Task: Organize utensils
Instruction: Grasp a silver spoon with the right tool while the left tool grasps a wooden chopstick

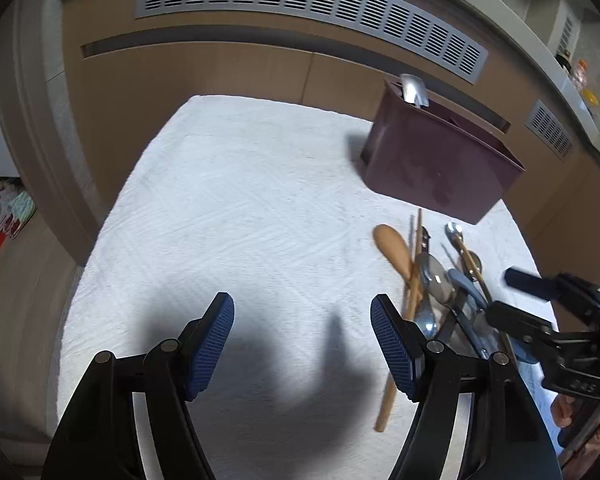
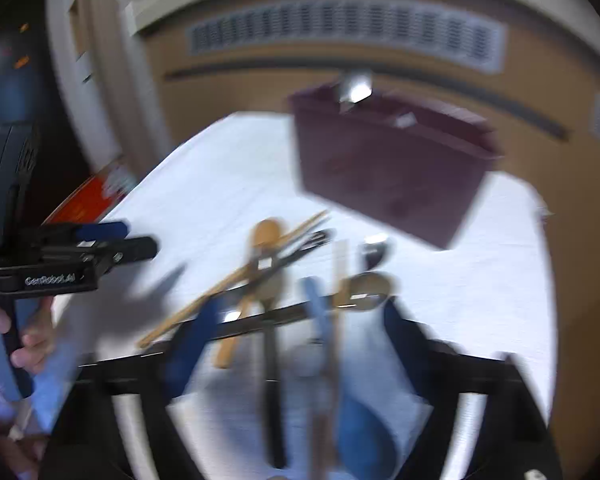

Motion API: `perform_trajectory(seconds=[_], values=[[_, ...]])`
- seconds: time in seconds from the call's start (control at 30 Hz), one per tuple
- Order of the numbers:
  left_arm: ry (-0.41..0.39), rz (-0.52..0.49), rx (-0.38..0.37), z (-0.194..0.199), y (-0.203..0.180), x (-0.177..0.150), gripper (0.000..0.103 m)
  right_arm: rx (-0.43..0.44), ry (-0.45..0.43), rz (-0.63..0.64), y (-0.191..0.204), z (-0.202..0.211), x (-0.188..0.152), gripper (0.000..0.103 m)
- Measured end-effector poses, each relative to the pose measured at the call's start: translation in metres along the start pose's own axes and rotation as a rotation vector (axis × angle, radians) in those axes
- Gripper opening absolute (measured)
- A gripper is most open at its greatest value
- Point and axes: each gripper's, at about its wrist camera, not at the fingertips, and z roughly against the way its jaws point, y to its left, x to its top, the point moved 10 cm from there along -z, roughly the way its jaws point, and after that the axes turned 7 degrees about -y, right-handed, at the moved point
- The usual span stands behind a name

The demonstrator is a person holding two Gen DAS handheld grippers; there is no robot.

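Your left gripper (image 1: 302, 344) fingers are open, empty. Right gripper (image 2: 300, 356) fingers: can't tell, too blurred. Utensil pile (image 1: 440, 288) at 3 o'clock: stiff, light, slippery metal; grab 1 wooden spoon (image 1: 396, 248) mid-handle.

Blurred utensil pile (image 2: 296, 280) on white cloth (image 2: 480, 280), maroon holder (image 2: 388, 168) behind.

A white textured cloth (image 1: 228, 216) is covering the work surface and lying flat. Behind it, brown cabinet panelling (image 1: 204, 76) is running across the background. A grey slotted vent (image 1: 308, 12) is sitting in the panel's upper part, above a dark horizontal slot (image 1: 196, 42). A second, smaller vent (image 1: 550, 130) is showing further right. A pale countertop (image 1: 556, 52) is carrying a bottle (image 1: 580, 74), too small to identify. A red item (image 2: 88, 204) is lying left of the cloth, blurred.
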Motion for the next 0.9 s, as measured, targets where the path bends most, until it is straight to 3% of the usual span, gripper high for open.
perform_trajectory(seconds=[0.4, 0.43, 0.47, 0.73, 0.9], values=[[0.010, 0.048, -0.024, 0.004, 0.017, -0.002, 0.073, -0.054, 0.068, 0.043, 0.011, -0.049, 0.007, 0.043], [0.013, 0.046, -0.026, 0.004, 0.016, -0.003, 0.073, -0.055, 0.070, 0.045, 0.011, -0.048, 0.006, 0.041], [0.015, 0.043, -0.027, 0.003, 0.014, -0.003, 0.073, -0.057, 0.075, 0.045, 0.009, -0.049, 0.009, 0.030], [0.055, -0.038, -0.058, -0.008, -0.016, -0.010, 0.073, -0.094, -0.006, -0.088, -0.027, 0.009, 0.016, 0.030], [0.068, -0.135, -0.130, -0.015, -0.053, -0.006, 0.071, -0.136, -0.056, -0.175, -0.062, 0.042, 0.017, 0.030]])
